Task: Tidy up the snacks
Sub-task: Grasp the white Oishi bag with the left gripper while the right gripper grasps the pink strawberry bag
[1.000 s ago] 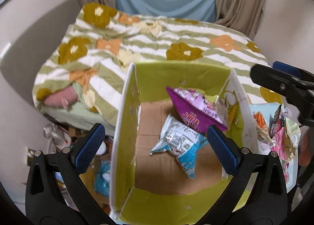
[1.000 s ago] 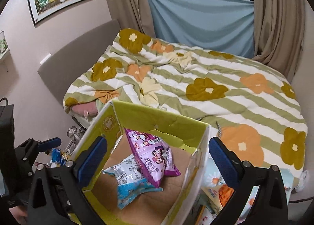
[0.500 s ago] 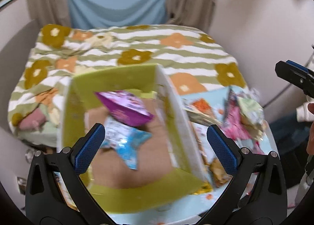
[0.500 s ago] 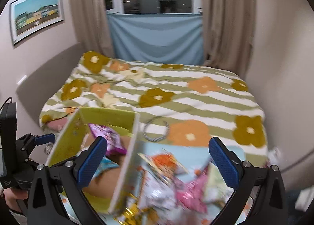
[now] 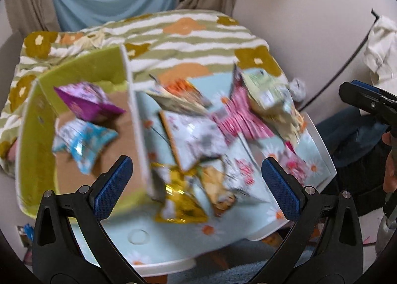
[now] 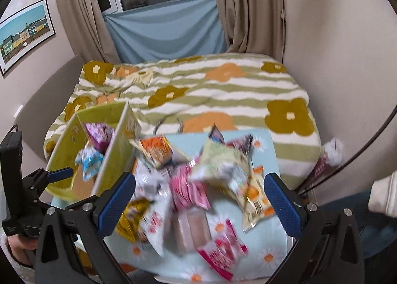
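Both grippers, left & right, fingers apart, empty, over blurred snack pile; box at frame left.

Left gripper and right gripper both held level, jaws spread wide, nothing between the blue pads.

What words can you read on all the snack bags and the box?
None can be read.
Purple packet in the green box: print is blurred.
Blue and white packet in the box: blurred.
Pink packet on the table: blurred.
Orange packet: blurred.
Gold packet: blurred.
Box wall: marks too smeared to read.
Picture on the wall: shows houses, no legible words.
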A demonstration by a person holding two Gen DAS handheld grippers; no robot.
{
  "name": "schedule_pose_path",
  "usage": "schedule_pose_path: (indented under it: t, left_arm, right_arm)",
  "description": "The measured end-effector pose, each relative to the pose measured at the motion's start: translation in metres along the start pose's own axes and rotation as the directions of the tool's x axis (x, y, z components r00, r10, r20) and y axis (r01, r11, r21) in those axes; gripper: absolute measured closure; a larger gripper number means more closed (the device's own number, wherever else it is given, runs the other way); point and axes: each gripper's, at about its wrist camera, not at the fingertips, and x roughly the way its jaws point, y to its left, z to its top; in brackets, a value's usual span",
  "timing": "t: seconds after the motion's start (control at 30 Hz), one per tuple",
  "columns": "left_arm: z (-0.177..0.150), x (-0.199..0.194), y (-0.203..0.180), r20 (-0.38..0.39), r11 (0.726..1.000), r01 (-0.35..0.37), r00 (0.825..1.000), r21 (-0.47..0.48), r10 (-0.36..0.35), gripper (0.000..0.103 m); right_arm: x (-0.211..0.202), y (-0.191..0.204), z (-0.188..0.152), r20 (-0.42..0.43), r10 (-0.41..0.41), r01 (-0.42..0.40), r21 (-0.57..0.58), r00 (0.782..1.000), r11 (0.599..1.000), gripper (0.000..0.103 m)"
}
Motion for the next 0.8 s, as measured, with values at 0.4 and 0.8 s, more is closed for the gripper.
schedule_pose_path:
  t: [0.4,0.8]
  left_arm:
    - [-0.080,0.060,-0.059,-0.039,0.999,-0.042,0.998,0.021,0.042,0.000]
    - [-0.083,0.093,-0.068,0.046,0.991,-0.130,0.990,-0.019,0.130,0.000]
  right_arm:
    - [0.050,-0.065,-0.090,-0.163,0.109,-0.113,-0.014,0.981,0.993,0.000]
    - [0.084,-0.077,-0.138,-0.213,0.170,-0.199,-0.122,0.962,0.972,0.000]
